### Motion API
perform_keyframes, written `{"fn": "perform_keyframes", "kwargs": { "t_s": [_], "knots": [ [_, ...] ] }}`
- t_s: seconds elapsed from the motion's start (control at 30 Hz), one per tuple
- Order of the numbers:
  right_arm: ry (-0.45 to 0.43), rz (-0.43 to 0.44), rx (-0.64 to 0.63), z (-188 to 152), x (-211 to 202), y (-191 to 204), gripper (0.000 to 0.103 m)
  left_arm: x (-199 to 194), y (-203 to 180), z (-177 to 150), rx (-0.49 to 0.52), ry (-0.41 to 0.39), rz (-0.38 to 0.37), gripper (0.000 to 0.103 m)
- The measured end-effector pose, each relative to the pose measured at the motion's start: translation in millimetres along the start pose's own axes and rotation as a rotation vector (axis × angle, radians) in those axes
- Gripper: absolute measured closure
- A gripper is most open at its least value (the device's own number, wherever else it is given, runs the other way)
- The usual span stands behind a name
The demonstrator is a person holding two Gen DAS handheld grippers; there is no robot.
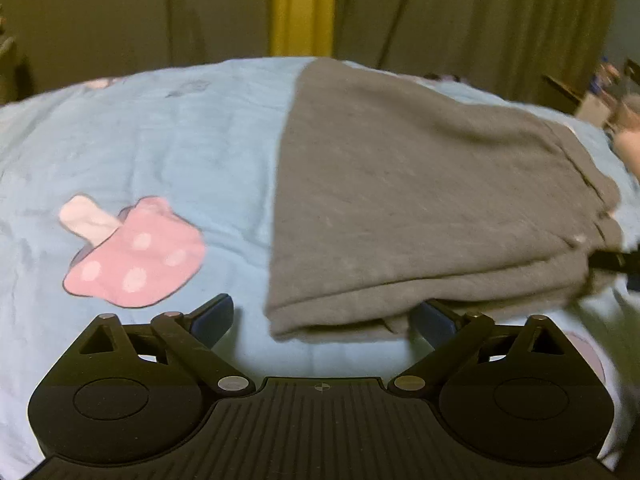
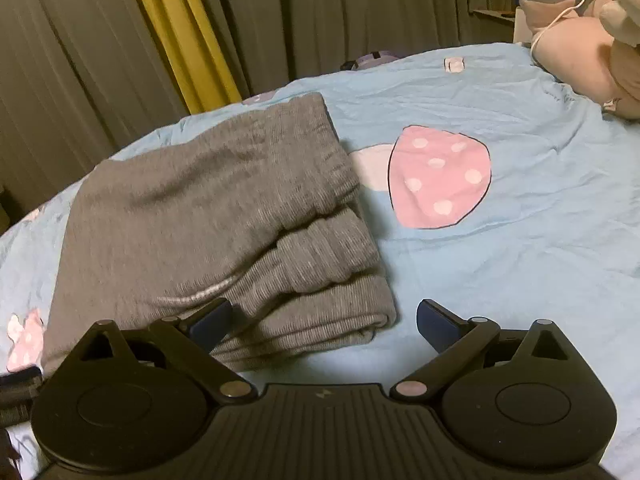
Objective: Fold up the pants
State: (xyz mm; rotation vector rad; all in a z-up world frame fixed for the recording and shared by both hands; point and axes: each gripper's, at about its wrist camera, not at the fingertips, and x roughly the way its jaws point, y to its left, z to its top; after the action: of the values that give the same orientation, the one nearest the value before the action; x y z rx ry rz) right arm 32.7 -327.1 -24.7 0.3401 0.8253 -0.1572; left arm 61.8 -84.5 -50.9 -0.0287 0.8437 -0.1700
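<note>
While the grey pants (image 2: 208, 216) lie folded in a stack on your light-blue mushroom-print bedsheet (image 2: 520, 240), your left gripper (image 1: 324, 320) and right gripper (image 2: 324, 322) both sit at the stack's near edge, fingers spread wide, pinching nothing.

Folded pants (image 2: 208, 216) on the bed sheet (image 2: 520, 248), plush toy (image 2: 580, 52) far right, curtains (image 2: 100, 60) behind

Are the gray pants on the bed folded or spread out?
Folded. The gray pants lie as a compact stack on the blue bedsheet, with several layers showing at the near edge.
</note>
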Motion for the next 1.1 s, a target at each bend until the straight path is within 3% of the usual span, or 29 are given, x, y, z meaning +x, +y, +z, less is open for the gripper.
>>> {"fn": "perform_keyframes", "kwargs": {
  "t_s": [0.1,0.2,0.37,0.53,0.7,0.87,1.1],
  "knots": [
    [0.023,-0.003,-0.005,-3.1,5.0,-1.2,0.004,11.2,9.6,-5.1,-0.041,0.072,0.058,0.003],
    [0.040,0.004,0.002,-3.0,6.7,-1.8,0.004,5.5,14.2,-6.0,-0.042,0.065,0.077,0.003],
    [0.059,0.017,-0.024,-11.6,1.6,5.6,0.004,3.0,24.3,-12.0,-0.047,0.095,0.190,0.003],
    [0.086,-0.046,-0.103,-24.6,-4.0,24.9,0.004,-9.6,16.2,-21.8,-0.019,0.121,0.182,0.002],
    [0.295,-0.053,-0.235,-34.0,8.3,41.6,0.004,-25.4,-3.5,-34.7,0.006,0.143,0.152,0.002],
    [0.286,-0.068,-0.284,-48.3,-9.5,51.0,0.004,-43.5,-20.0,-47.0,0.018,0.152,0.113,0.002],
    [0.211,-0.067,-0.282,-59.0,-41.4,53.0,0.004,-69.3,-32.8,-51.3,0.047,0.055,0.137,0.002]
  ]
}}
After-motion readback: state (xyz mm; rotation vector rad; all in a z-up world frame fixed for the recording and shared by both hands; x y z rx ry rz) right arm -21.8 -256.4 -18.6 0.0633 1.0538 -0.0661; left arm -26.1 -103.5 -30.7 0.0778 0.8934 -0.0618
